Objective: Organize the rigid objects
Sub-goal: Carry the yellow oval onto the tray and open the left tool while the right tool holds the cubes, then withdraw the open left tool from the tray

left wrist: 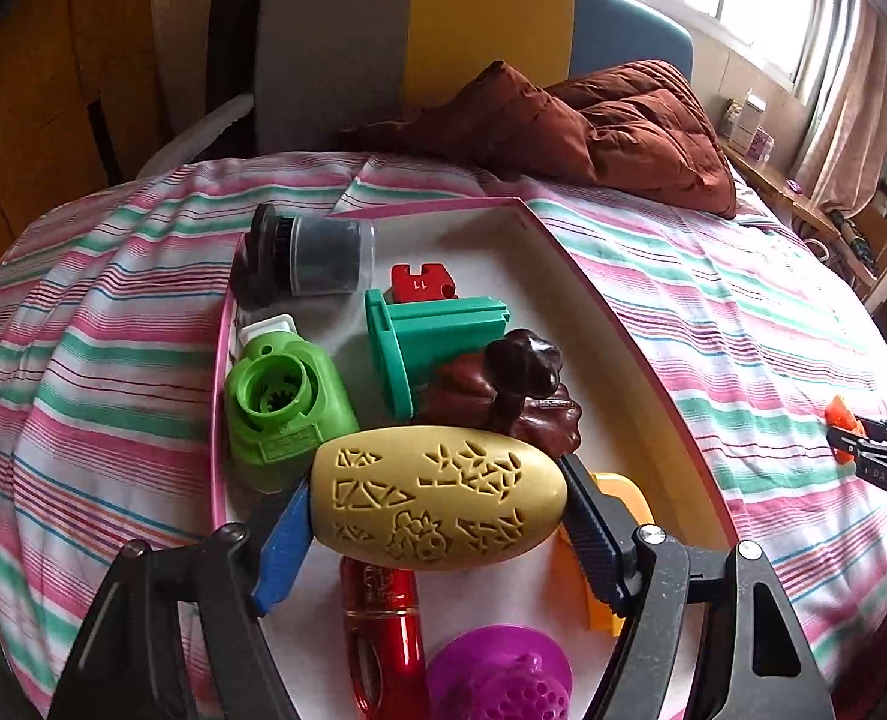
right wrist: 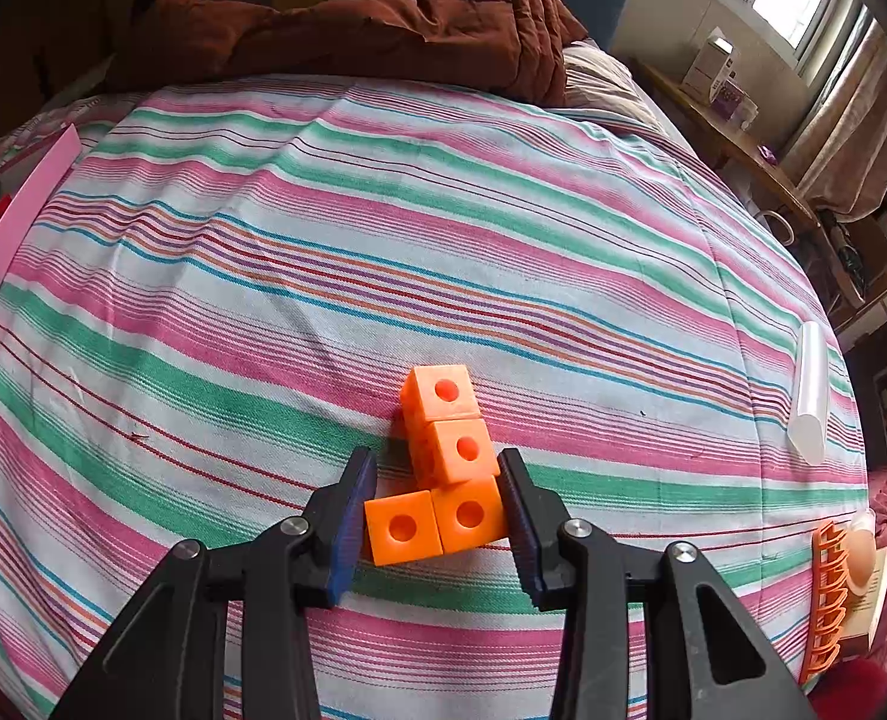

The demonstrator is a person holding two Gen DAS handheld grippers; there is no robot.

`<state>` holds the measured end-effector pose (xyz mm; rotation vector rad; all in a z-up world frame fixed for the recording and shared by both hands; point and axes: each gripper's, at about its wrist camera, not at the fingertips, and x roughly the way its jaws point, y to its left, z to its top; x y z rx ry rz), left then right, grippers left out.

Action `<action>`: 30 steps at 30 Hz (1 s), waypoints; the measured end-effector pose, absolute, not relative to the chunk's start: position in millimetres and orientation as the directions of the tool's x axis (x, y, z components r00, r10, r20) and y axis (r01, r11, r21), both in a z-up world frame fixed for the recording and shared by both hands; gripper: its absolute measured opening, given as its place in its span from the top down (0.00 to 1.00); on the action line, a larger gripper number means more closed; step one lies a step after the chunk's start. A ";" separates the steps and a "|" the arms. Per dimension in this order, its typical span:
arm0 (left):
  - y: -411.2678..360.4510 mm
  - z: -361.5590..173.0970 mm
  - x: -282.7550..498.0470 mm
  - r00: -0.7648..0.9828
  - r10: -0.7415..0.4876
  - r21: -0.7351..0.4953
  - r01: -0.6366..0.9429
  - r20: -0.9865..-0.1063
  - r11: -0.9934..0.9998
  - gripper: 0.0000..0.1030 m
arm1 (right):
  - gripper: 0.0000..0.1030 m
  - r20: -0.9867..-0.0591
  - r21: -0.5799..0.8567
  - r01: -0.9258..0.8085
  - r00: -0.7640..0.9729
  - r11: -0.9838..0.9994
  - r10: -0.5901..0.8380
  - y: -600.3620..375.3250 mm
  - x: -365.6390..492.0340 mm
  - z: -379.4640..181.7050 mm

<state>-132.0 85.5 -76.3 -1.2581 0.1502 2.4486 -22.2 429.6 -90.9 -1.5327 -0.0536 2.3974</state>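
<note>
Left hand-held gripper (left wrist: 437,510) clasps gold egg (left wrist: 440,498) over tray (left wrist: 593,294) | right hand-held gripper (right wrist: 437,516) grips orange blocks (right wrist: 443,474) on bed (right wrist: 383,276) | next: likely release egg into tray.

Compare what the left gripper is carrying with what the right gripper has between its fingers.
The left gripper clamps a smooth gold egg-shaped piece with carved patterns, over the box. The right gripper clamps an angular orange cube block, joined cubes with round holes, on the striped sheet. Both look like rigid plastic.
</note>
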 end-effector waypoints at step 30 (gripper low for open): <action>43.6 -36.4 -59.2 -0.676 0.179 -0.001 -0.254 -0.715 -0.967 0.12 | 0.60 -0.880 -0.195 -0.218 -0.392 -0.956 0.269 428.2 -23.3 -91.8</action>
